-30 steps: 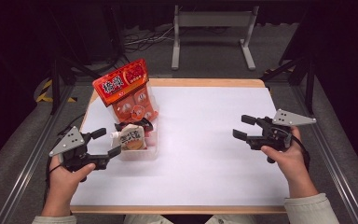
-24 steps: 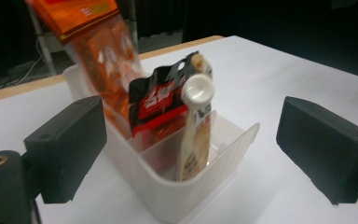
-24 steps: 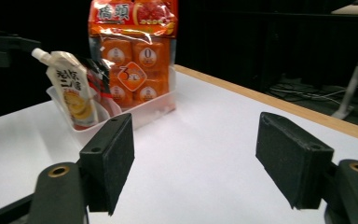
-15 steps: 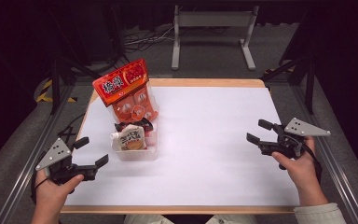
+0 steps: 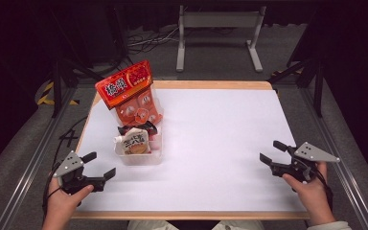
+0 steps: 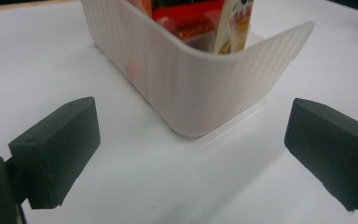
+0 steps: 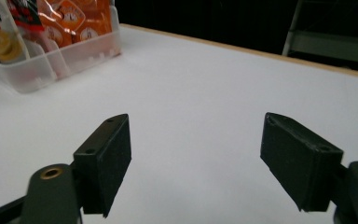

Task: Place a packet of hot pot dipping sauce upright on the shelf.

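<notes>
A clear ribbed plastic bin (image 5: pixel 140 160) stands on the left half of the white table. It holds an orange-red snack bag (image 5: pixel 124 87) that sticks up at the back, a white pouch (image 5: pixel 134 142) and other packets. My left gripper (image 5: pixel 100 164) sits low near the table's front left corner, just short of the bin's near corner (image 6: pixel 200 93). It is open, its jaws have just been opening, and nothing is between its pads (image 6: pixel 58 149). My right gripper (image 5: pixel 270 152) is at the front right, far from the bin (image 7: pixel 51 63). It too is open, its jaws just opened wider over bare table.
The white table top (image 5: pixel 220 143) has a wooden rim and dark metal rails along both sides. A grey metal stand (image 5: pixel 218 33) is on the floor behind the table, with cables (image 5: pixel 143 43) lying near it.
Both hands have sunk and drawn back toward the table's near edge. The left gripper has moved away from the bin toward the front left corner. The right gripper has shifted toward the right side.
</notes>
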`<control>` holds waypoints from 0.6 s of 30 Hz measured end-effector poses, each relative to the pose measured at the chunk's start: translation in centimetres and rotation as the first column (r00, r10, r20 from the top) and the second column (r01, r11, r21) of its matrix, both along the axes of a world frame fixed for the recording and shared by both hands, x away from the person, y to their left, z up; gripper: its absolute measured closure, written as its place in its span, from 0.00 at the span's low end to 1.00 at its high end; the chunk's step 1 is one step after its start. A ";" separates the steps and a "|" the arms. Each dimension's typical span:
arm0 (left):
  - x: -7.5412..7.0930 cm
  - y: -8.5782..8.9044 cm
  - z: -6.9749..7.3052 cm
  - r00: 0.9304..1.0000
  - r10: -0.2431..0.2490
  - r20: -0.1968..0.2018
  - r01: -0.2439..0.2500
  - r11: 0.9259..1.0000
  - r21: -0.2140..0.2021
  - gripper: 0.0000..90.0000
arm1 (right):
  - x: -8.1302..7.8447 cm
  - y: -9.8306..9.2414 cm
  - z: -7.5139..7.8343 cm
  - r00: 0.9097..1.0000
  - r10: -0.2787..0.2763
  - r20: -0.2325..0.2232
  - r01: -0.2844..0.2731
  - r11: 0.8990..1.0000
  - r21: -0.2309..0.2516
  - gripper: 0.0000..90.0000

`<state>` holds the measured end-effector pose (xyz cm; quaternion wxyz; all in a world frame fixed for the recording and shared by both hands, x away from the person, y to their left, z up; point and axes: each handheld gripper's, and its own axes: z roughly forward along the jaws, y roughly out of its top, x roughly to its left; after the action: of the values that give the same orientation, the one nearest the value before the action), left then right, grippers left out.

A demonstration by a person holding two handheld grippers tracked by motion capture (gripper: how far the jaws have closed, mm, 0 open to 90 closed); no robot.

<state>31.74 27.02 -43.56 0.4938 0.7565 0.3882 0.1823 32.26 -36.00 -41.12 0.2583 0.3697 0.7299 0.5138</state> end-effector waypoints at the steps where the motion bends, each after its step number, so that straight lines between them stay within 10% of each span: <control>1: 0.1 -0.2 -0.3 1.000 -0.003 -0.005 0.003 1.000 0.009 0.05 | -0.3 0.0 -0.4 1.000 0.000 -0.011 0.000 1.000 -0.004 0.29; 18: 0.6 -1.7 -2.1 0.999 -0.014 -0.046 0.015 1.000 0.022 0.06 | -1.2 -0.5 -2.8 0.995 -0.041 -0.094 0.037 0.998 -0.042 0.29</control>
<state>32.38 25.28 -45.65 0.4774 0.7688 0.3920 0.1656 31.10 -36.48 -43.97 0.2406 0.4024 0.7443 0.4757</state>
